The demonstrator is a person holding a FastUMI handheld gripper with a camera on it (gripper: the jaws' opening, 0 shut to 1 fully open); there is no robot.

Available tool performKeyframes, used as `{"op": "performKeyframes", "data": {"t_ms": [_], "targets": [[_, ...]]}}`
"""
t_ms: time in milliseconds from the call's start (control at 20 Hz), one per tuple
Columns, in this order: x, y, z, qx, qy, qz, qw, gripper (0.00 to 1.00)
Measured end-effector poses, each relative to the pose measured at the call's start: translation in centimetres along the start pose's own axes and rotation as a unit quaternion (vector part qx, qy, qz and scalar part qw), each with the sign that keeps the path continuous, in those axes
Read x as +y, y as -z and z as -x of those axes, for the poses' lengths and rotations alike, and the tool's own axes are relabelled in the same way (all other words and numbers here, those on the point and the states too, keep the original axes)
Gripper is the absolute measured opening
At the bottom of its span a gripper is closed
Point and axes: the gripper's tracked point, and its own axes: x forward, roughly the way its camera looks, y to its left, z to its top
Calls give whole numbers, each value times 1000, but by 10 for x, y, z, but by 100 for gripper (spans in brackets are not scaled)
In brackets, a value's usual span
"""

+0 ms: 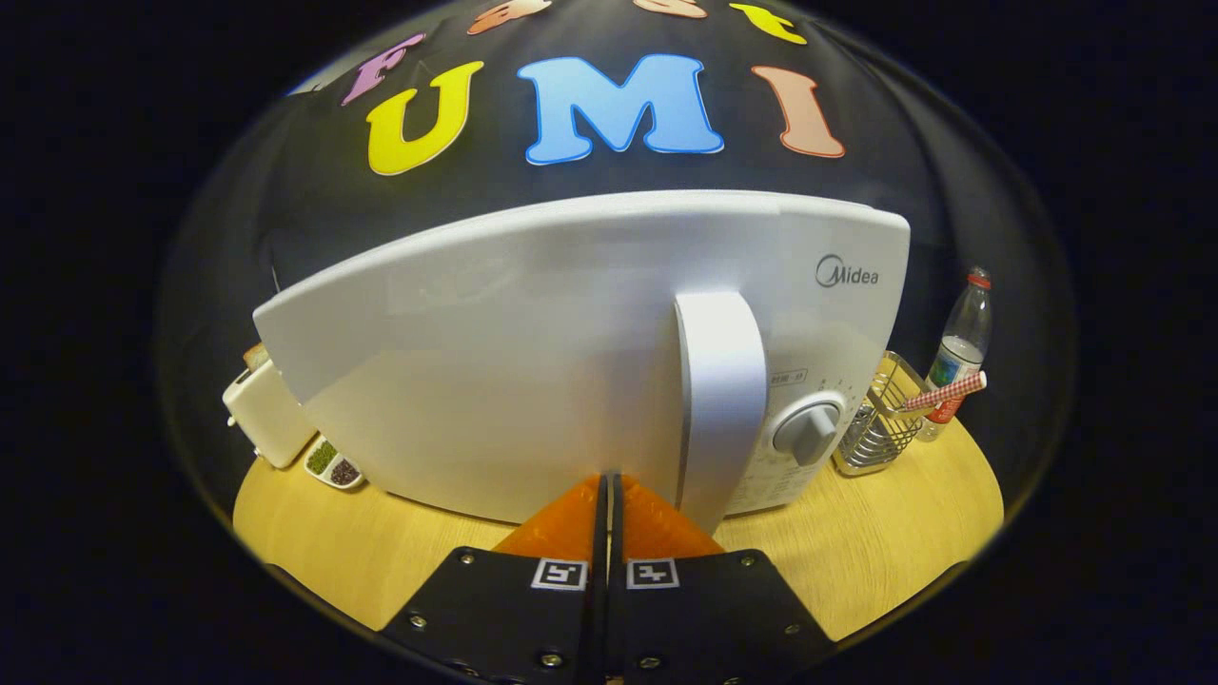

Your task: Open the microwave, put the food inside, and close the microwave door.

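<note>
A white microwave (533, 362) stands on the wooden table right in front of me, its door shut. A tall vertical handle (720, 400) runs down the door's right side, and a round knob (807, 433) sits on the control panel beyond it. My gripper (610, 483) is shut with nothing between its fingers. The fingertips rest against or just short of the door's lower edge, a little left of the handle; I cannot tell if they touch.
A white toaster (262, 409) and a small dish of dark and green bits (333, 464) sit left of the microwave. To its right stand a wire basket (880, 428) with a red-checked stick and a plastic bottle (961, 352). Bare wooden table (885, 552) lies at the front.
</note>
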Motion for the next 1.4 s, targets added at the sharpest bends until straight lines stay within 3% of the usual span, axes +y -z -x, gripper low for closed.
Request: {"op": "performKeyframes", "data": {"t_ms": [200,350,650,800,850,1000,1400], "targets": [[-1,-3,-7,-4,12,-20,1000,0],[-1,-10,1,-24,14,9,1000,1],[21,-33,68,-99,-12,62,993,7],[35,-44,115,-145,-24,59,987,49],[38,-45,130,-159,-25,57,985,50],[48,-51,173,-188,-30,52,980,97],[47,-44,271,-231,-10,27,973,97]]}}
